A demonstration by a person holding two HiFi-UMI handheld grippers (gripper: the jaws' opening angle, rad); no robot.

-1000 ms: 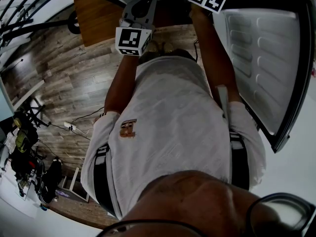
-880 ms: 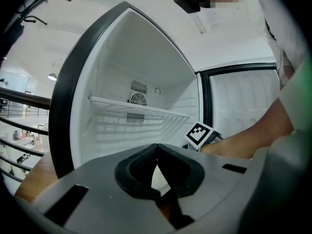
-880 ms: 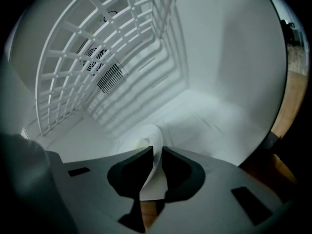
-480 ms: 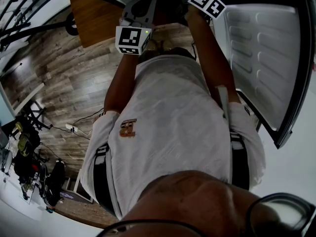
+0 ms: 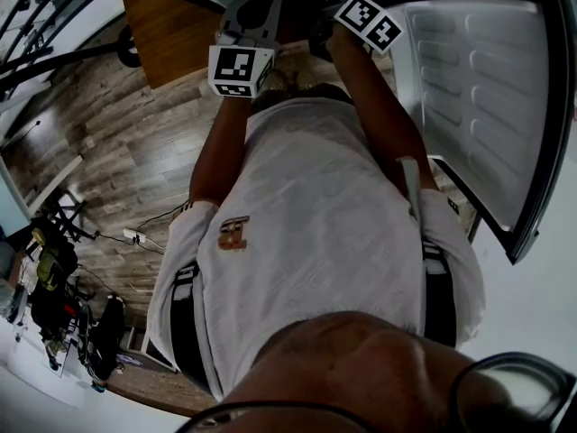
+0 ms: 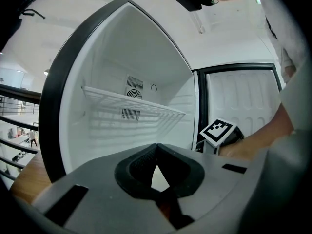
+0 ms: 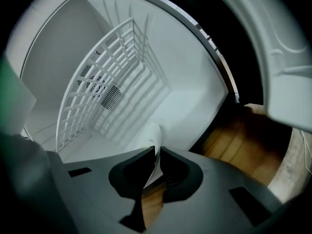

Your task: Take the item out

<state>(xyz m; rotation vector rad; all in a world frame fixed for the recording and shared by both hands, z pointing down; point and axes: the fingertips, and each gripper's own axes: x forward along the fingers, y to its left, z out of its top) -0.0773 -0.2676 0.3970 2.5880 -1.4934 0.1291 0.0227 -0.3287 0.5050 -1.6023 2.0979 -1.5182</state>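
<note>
My right gripper (image 7: 157,151) is shut on a thin white sheet-like item (image 7: 153,133) whose curled edge sticks up above the pads. Its jaws have just been closing, and the item is between them. It sits at the mouth of the open white fridge (image 7: 161,72). In the head view only its marker cube (image 5: 368,21) shows, at the top by the fridge door (image 5: 478,106). My left gripper (image 6: 156,146) is shut with nothing in it and faces the fridge interior (image 6: 146,77). Its marker cube (image 5: 241,69) is top centre in the head view.
A white wire shelf (image 6: 131,104) spans the fridge, with a vent grille (image 6: 134,84) on the back wall. The right gripper's marker cube (image 6: 220,130) and a hand show right of the opening. Brown wood (image 7: 234,135) lies below the fridge. Plank floor (image 5: 135,170) spreads to the left.
In the head view the right gripper's marker cube has shifted left and down a little and has rolled. The left gripper's cube has hardly moved.
</note>
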